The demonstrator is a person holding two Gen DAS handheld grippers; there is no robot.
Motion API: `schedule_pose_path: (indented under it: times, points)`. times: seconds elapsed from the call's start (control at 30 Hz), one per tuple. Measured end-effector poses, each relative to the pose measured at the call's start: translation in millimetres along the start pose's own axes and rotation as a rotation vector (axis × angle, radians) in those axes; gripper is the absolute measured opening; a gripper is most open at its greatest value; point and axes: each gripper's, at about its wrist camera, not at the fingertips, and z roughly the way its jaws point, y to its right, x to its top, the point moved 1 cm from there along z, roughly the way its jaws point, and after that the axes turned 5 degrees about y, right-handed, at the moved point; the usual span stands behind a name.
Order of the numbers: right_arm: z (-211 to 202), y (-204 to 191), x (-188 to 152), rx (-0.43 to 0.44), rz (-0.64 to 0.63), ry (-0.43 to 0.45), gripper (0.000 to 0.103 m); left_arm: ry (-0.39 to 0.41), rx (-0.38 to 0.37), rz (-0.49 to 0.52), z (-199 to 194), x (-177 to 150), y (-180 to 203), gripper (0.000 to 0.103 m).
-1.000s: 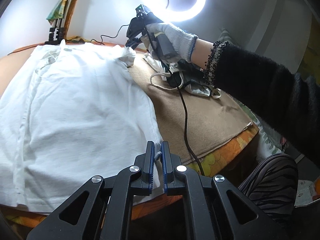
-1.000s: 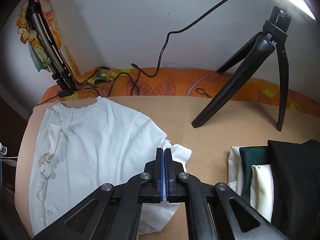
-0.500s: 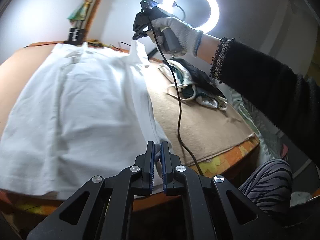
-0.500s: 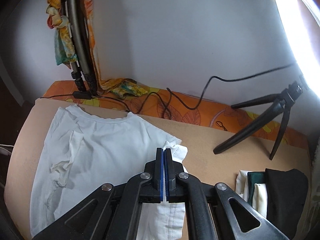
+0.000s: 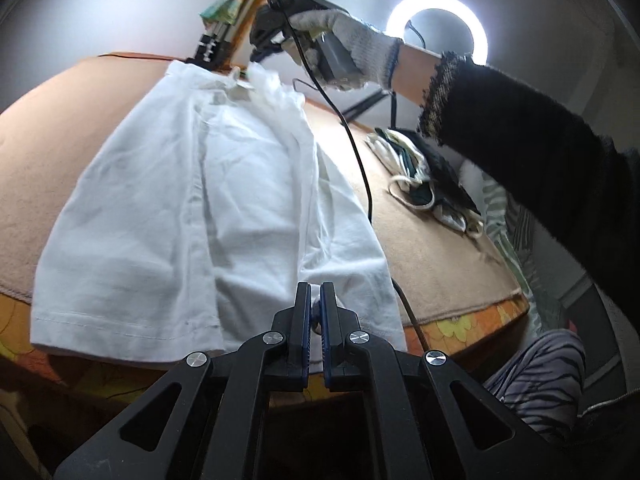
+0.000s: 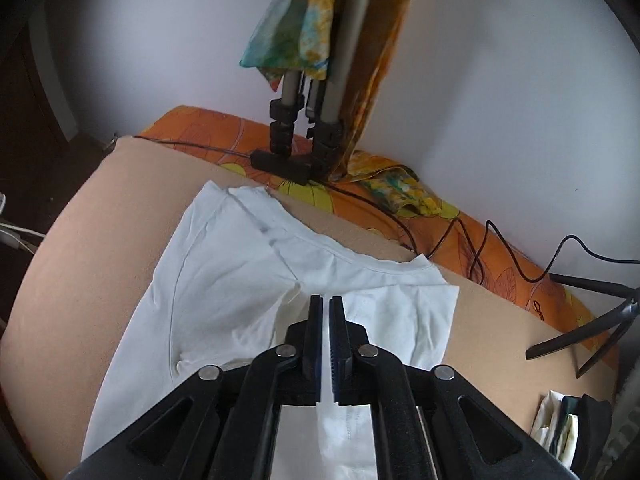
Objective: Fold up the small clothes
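Observation:
A white T-shirt (image 5: 168, 216) lies on the tan blanket (image 5: 432, 248), its right side lifted and folded over toward the middle. My left gripper (image 5: 316, 300) is shut on the shirt's hem at the near edge. My right gripper (image 6: 325, 312) is shut on the shirt's sleeve and shoulder edge and holds it above the shirt (image 6: 224, 280), near the collar. In the left wrist view the right gripper (image 5: 260, 58), held by a gloved hand, pinches the cloth at the far end.
A pile of folded clothes (image 5: 424, 176) lies right of the shirt, also in the right wrist view (image 6: 572, 428). A tripod with a scarf (image 6: 304, 92) stands behind the collar. A ring light (image 5: 438, 28), its stand legs (image 6: 580, 344) and cables (image 6: 472, 248) are at the back.
Both grippers have lifted and carried the shirt's right side leftward over the body. The right gripper has moved from the sleeve's spot toward the collar; the left has moved left along the hem.

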Motion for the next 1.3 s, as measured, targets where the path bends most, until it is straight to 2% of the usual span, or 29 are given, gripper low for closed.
schedule_pose_path:
  times: [0.03, 0.17, 0.23, 0.27, 0.3, 0.37, 0.47, 0.67, 0.7, 0.8, 0.83, 0.87, 0.9, 0.93, 1.03, 1.3]
  points:
    - [-2, 1, 0, -0.002, 0.004, 0.009, 0.033, 0.002, 0.001, -0.004, -1, 1, 0, 0.003]
    - [-21, 25, -4, 0.033, 0.073, 0.035, 0.043, 0.010, 0.011, 0.000, -3, 4, 3, 0.005]
    - [-27, 40, -11, 0.050, 0.098, 0.021, 0.053, 0.003, 0.007, -0.002, -1, 3, 4, 0.006]
    - [-30, 46, -16, 0.062, 0.106, 0.012, 0.053, -0.008, 0.006, -0.006, 1, 2, 4, 0.009]
    - [-31, 51, -23, 0.084, 0.106, -0.004, 0.054, -0.027, 0.007, -0.009, 5, 1, 4, 0.022]
    - [-31, 55, -36, 0.111, 0.097, -0.036, 0.054, -0.044, 0.012, -0.007, 10, 0, 5, 0.034]
    - [-25, 54, -54, 0.153, 0.082, -0.091, 0.054, -0.056, 0.029, 0.023, 16, -2, 10, 0.034]
    - [-10, 40, -77, 0.168, 0.050, -0.167, 0.055, -0.071, 0.062, 0.052, 23, -4, 10, 0.034]
    - [-9, 37, -80, 0.170, 0.036, -0.175, 0.053, -0.070, 0.061, 0.055, 23, -4, 10, 0.034]
    - [-5, 31, -85, 0.147, 0.003, -0.186, 0.029, -0.067, 0.062, 0.063, 24, -3, 11, 0.031]
    - [-4, 32, -86, 0.139, 0.008, -0.191, 0.026, -0.063, 0.066, 0.064, 24, -3, 10, 0.030]
    - [-3, 33, -87, 0.136, 0.017, -0.191, 0.023, -0.061, 0.065, 0.060, 25, -3, 9, 0.018]
    - [-3, 35, -87, 0.134, 0.027, -0.189, 0.013, -0.062, 0.061, 0.055, 26, -4, 8, 0.008]
    - [-3, 36, -86, 0.134, 0.034, -0.187, 0.006, -0.068, 0.055, 0.045, 28, -4, 6, 0.007]
    - [-8, 37, -84, 0.128, 0.049, -0.169, 0.000, -0.059, 0.036, 0.021, 27, -4, 3, 0.003]
    - [-33, 34, -62, 0.139, 0.099, -0.089, 0.000, -0.009, 0.032, 0.024, 4, 1, 7, 0.002]
